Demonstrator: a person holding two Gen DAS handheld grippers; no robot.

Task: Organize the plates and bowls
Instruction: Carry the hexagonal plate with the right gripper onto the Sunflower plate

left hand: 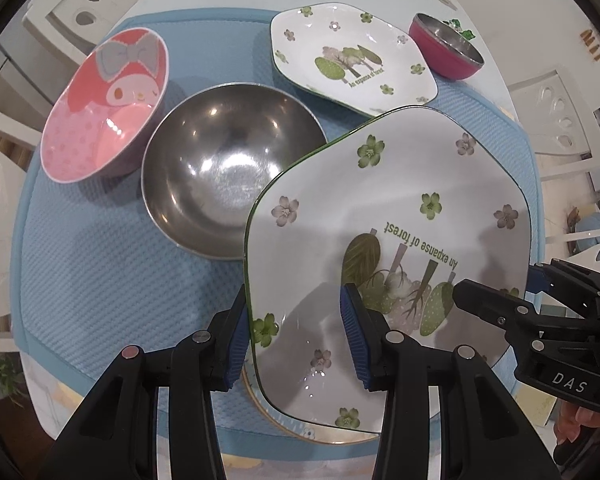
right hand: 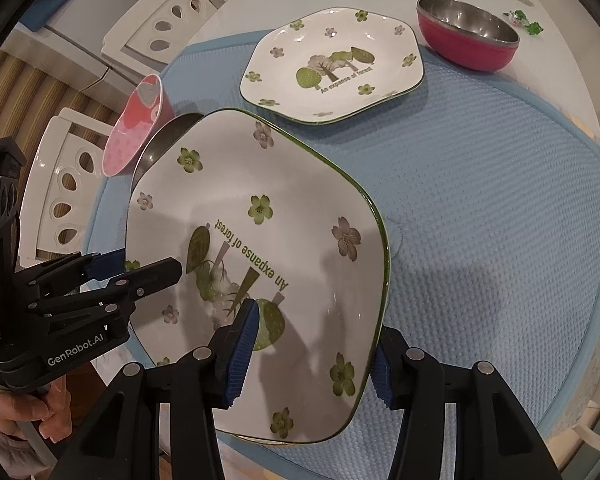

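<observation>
A white hexagonal plate with green flowers and a forest print (left hand: 400, 208) (right hand: 284, 208) is held tilted above the blue mat. My left gripper (left hand: 296, 340) is shut on its left rim; in the right wrist view it (right hand: 148, 268) grips that edge. My right gripper (right hand: 312, 352) is shut on the plate's right rim, and in the left wrist view it (left hand: 496, 292) shows at the far right. A matching plate (left hand: 352, 56) (right hand: 332, 64) lies at the back. A steel bowl (left hand: 228, 176) and a pink cartoon bowl (left hand: 104, 108) (right hand: 136, 128) sit left.
A red bowl with steel lining (left hand: 448, 46) (right hand: 468, 36) stands at the back right on the white table. Another plate with a gold rim (left hand: 300, 428) lies under the held plate. The blue mat (right hand: 500, 200) covers the table. White chairs (right hand: 72, 184) surround it.
</observation>
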